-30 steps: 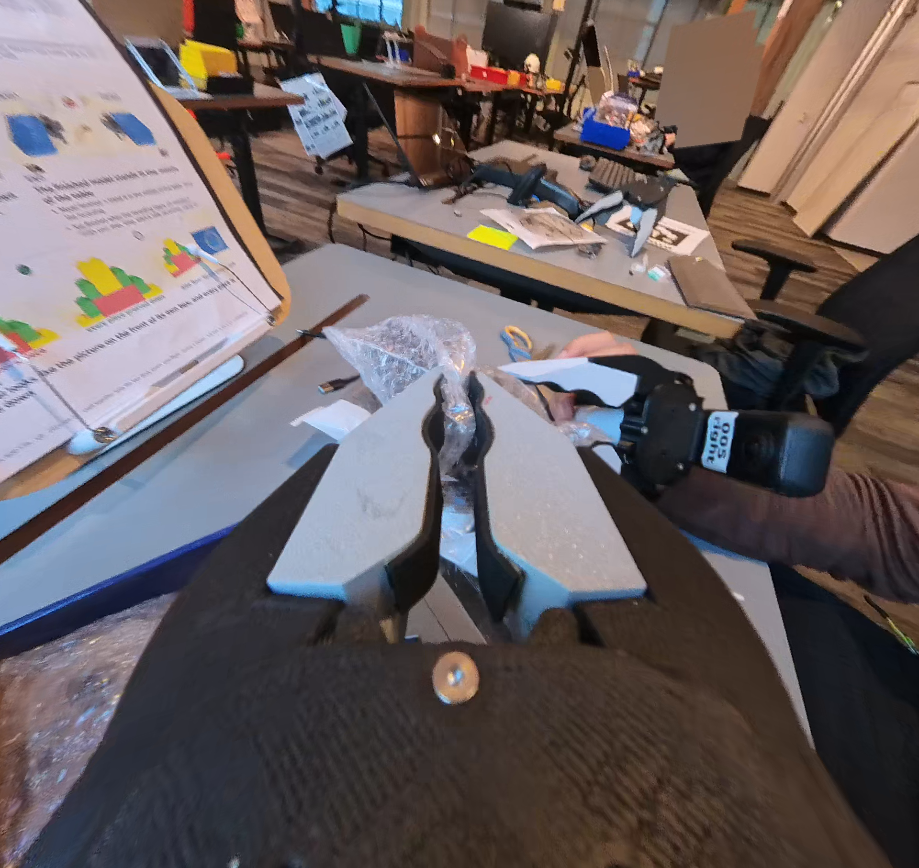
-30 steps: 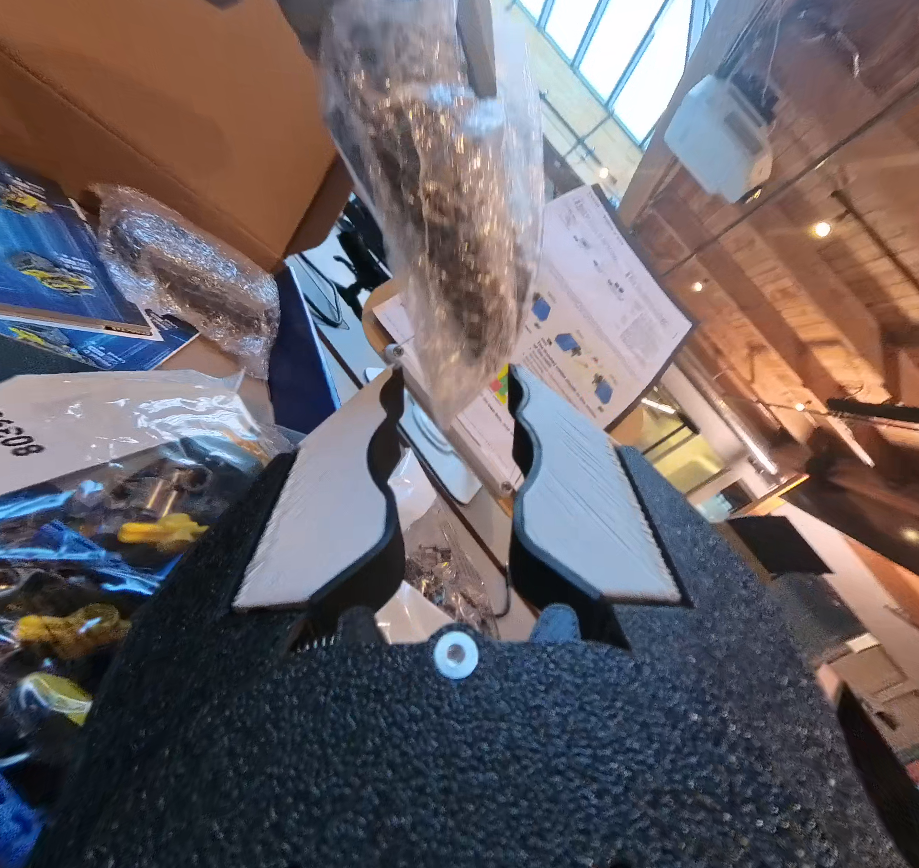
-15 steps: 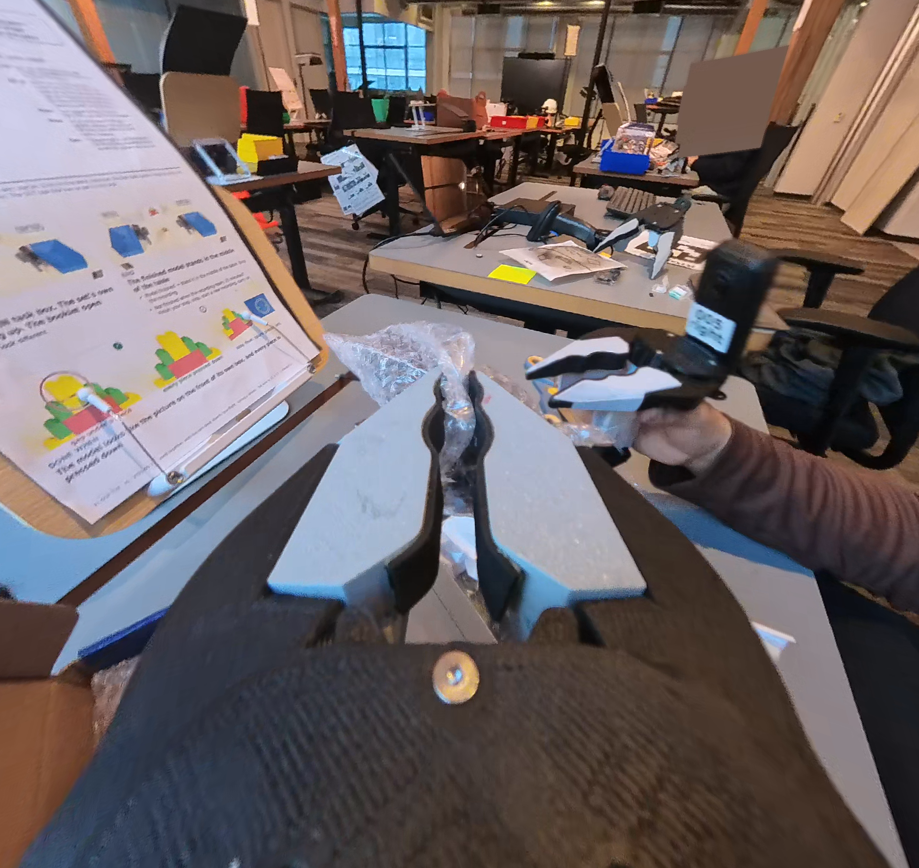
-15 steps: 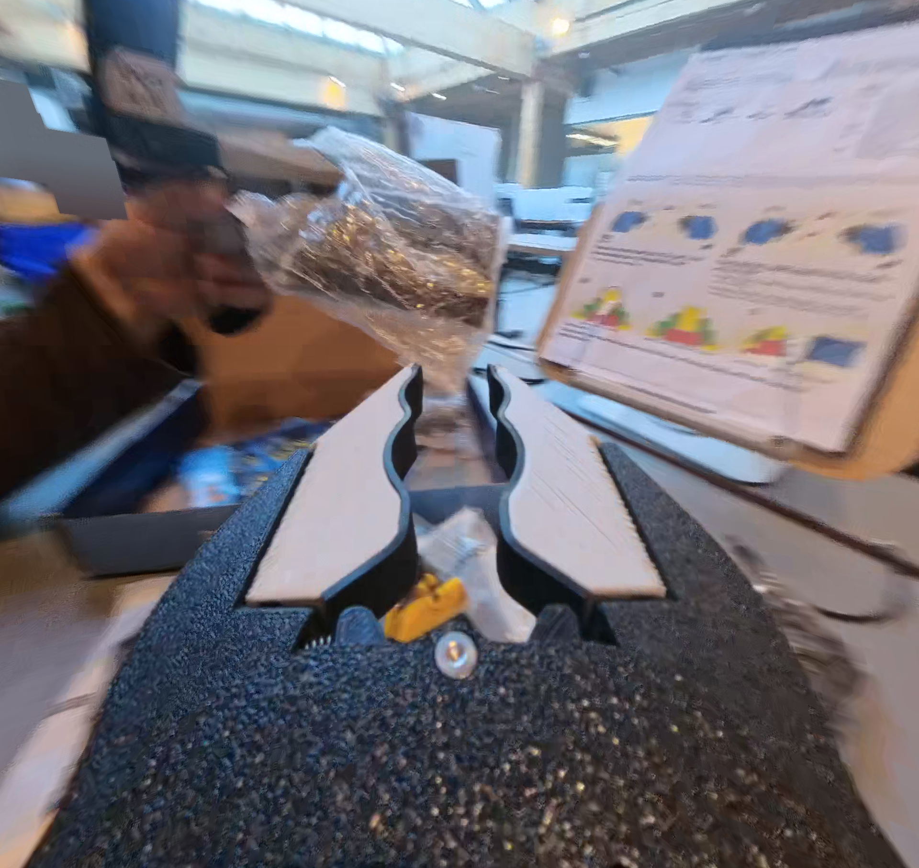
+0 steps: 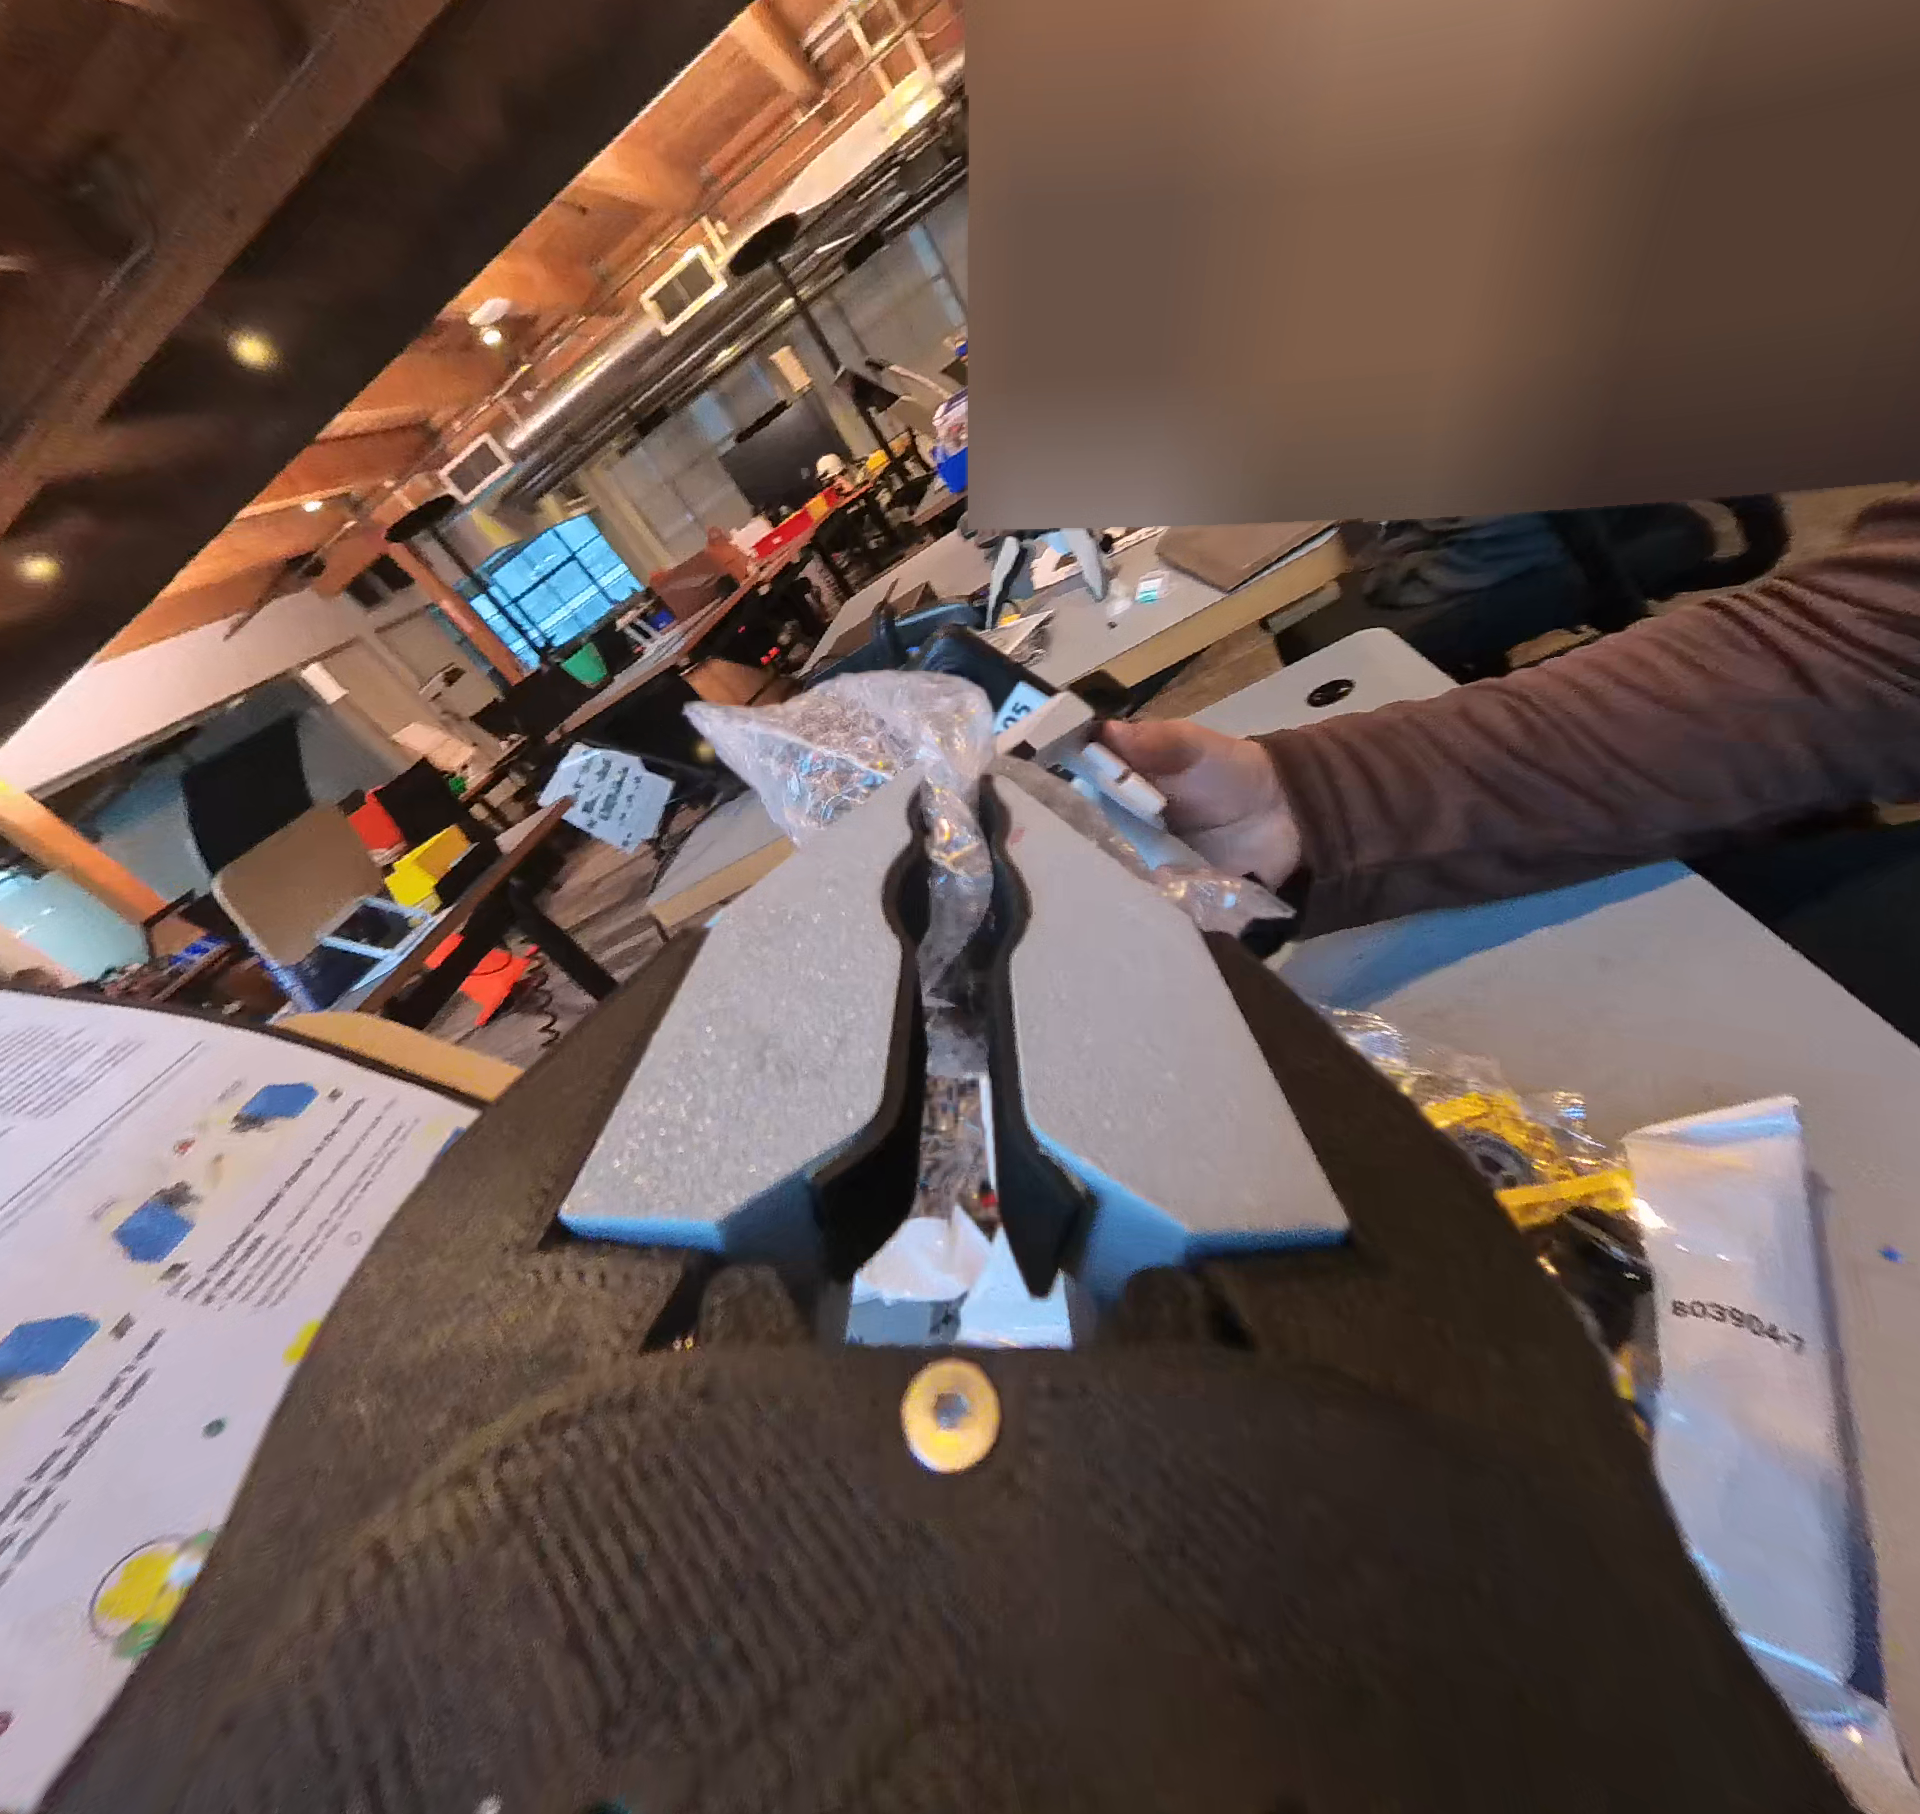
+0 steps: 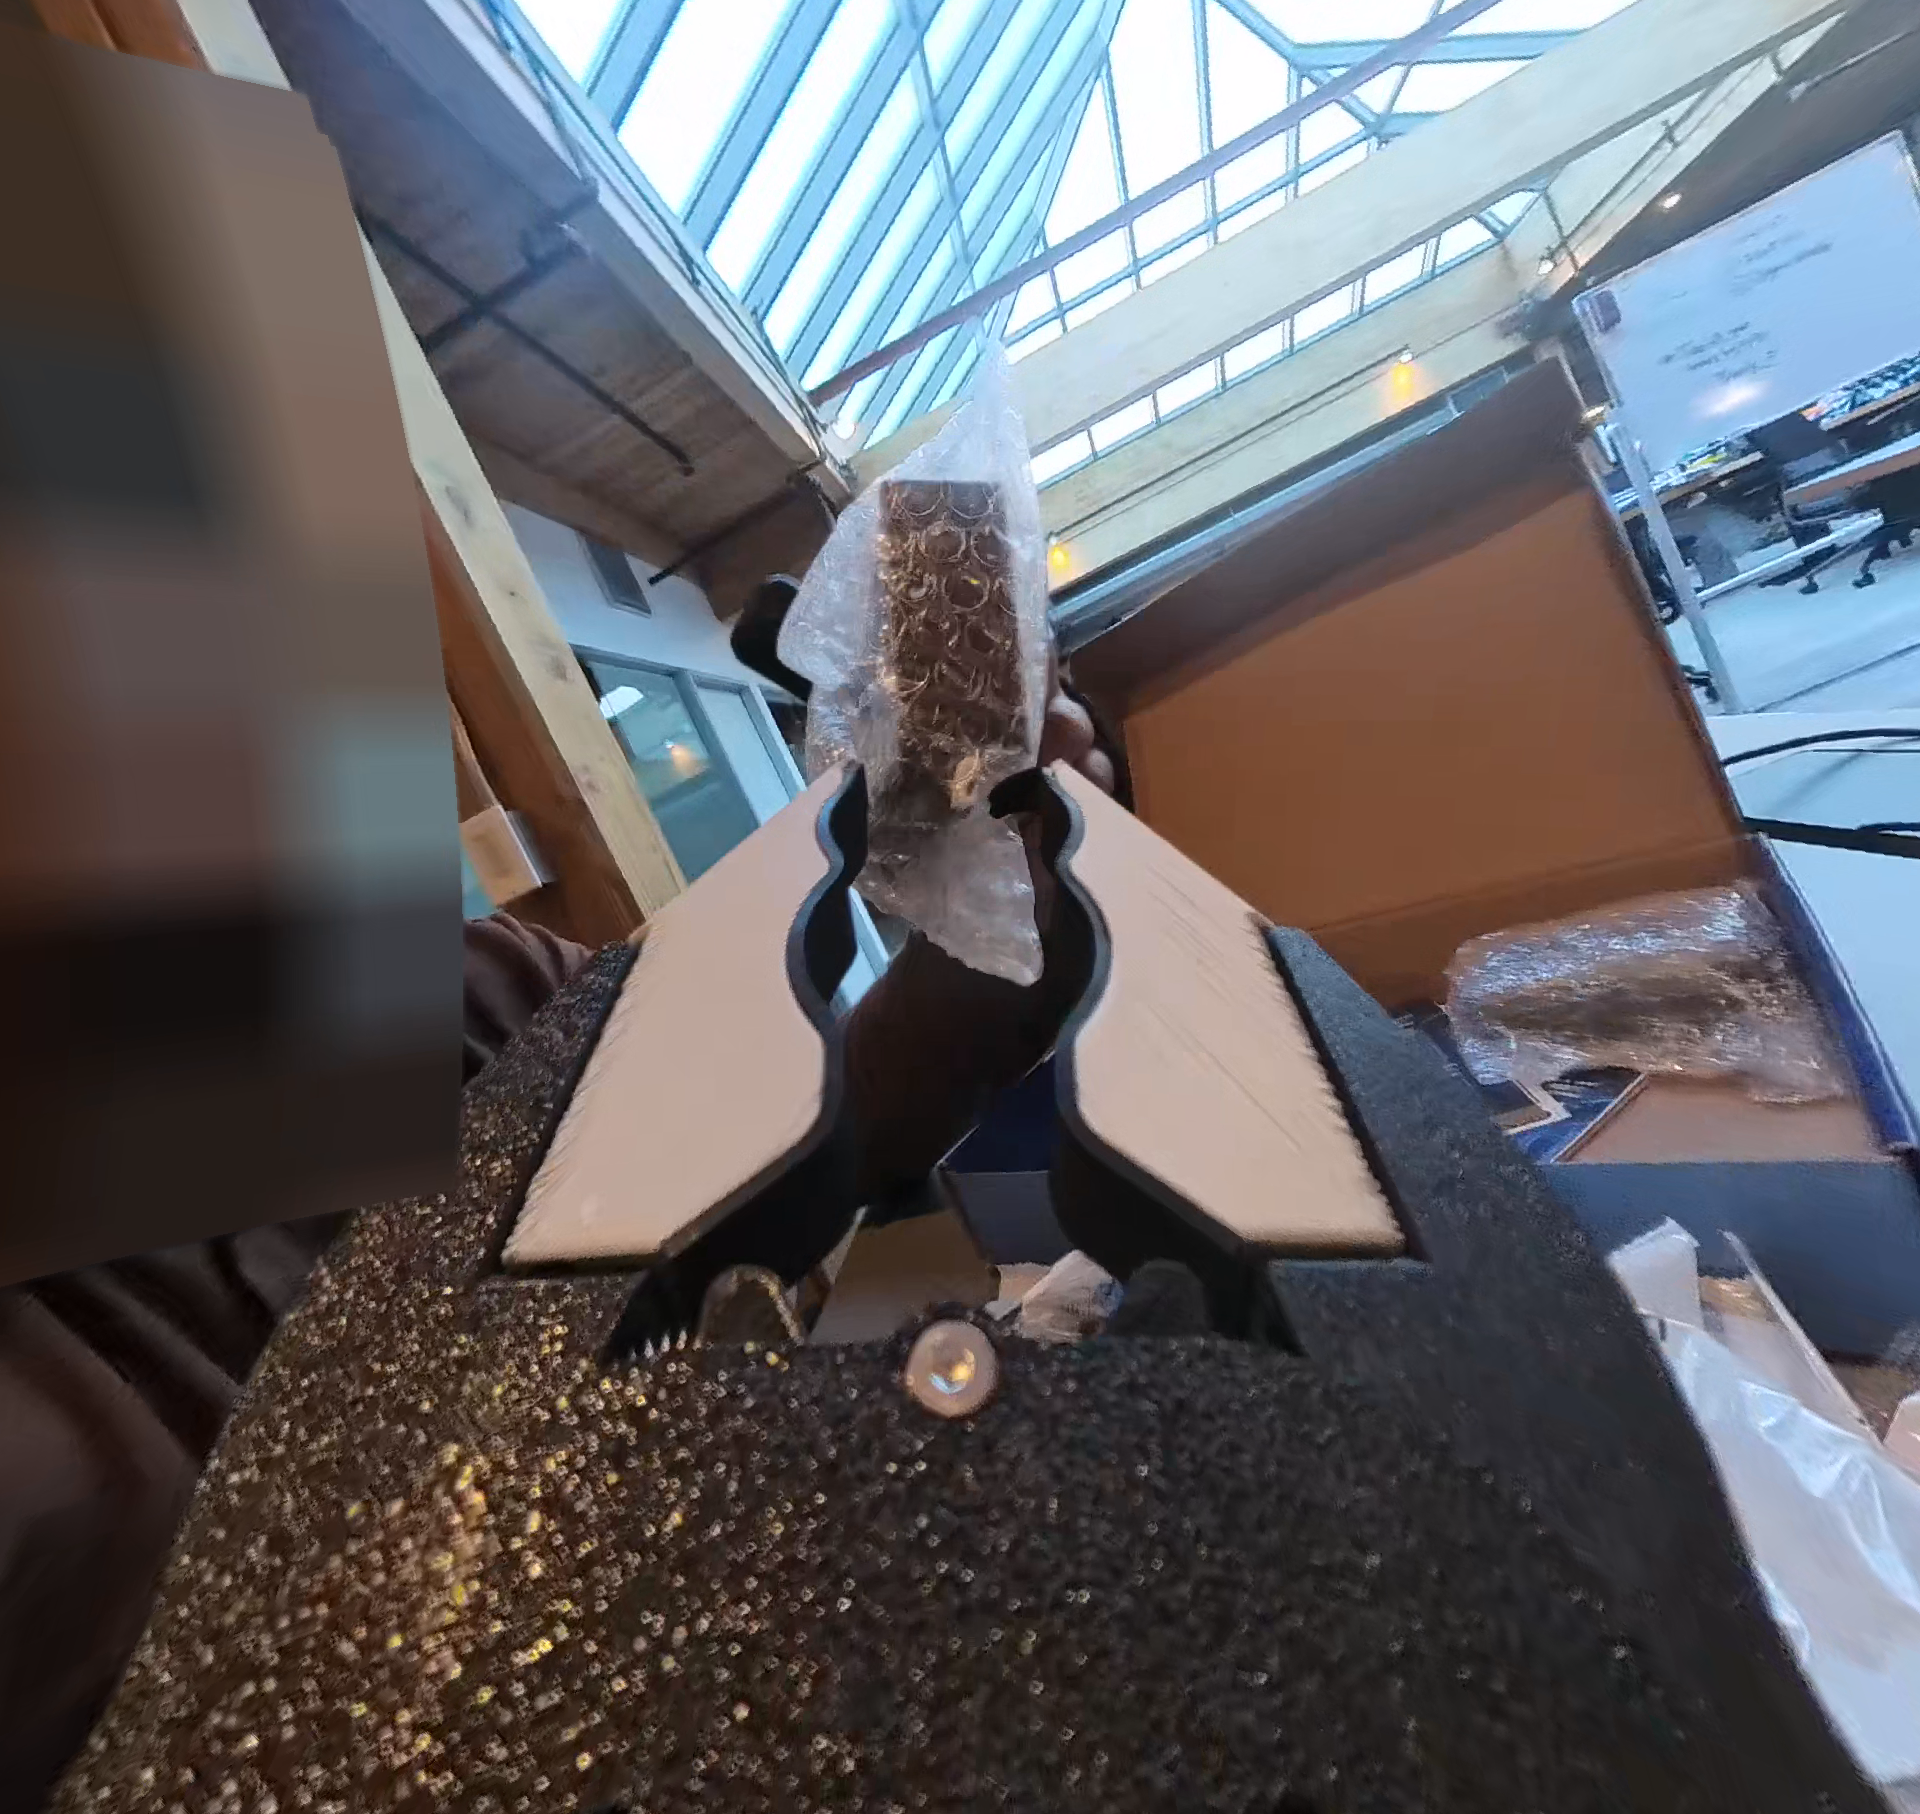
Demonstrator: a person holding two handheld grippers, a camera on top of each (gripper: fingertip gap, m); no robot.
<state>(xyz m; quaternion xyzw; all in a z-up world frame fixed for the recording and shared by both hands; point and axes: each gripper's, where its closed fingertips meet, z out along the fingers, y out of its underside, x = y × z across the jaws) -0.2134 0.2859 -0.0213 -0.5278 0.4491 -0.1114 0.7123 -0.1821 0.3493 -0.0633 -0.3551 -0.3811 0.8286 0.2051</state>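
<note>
My left gripper (image 5: 951, 814) is shut on the twisted end of a clear bubble-wrap bag (image 5: 847, 751), held up above the grey table (image 5: 1662, 975). In the right wrist view the bag (image 6: 940, 642) stands upright with a brown flat piece inside. My right gripper (image 6: 940, 788) is open, its jaws on either side of the bag's lower part, close to or just touching it. The right gripper (image 5: 1075, 741) also shows in the left wrist view behind the bag, held by a hand (image 5: 1210, 798).
A printed instruction sheet (image 5: 156, 1203) stands at the left. Plastic bags of yellow and black parts (image 5: 1507, 1162) and a white bag (image 5: 1745, 1369) lie at the right. An open cardboard box (image 6: 1403, 725) holds another bubble-wrap bundle (image 6: 1631, 995). Some 9 cm of space lies between my two pairs of fingers.
My left gripper has tilted upward with the bag still in it. My right gripper has swung round, and its jaws, a little narrower than before, now flank the bag.
</note>
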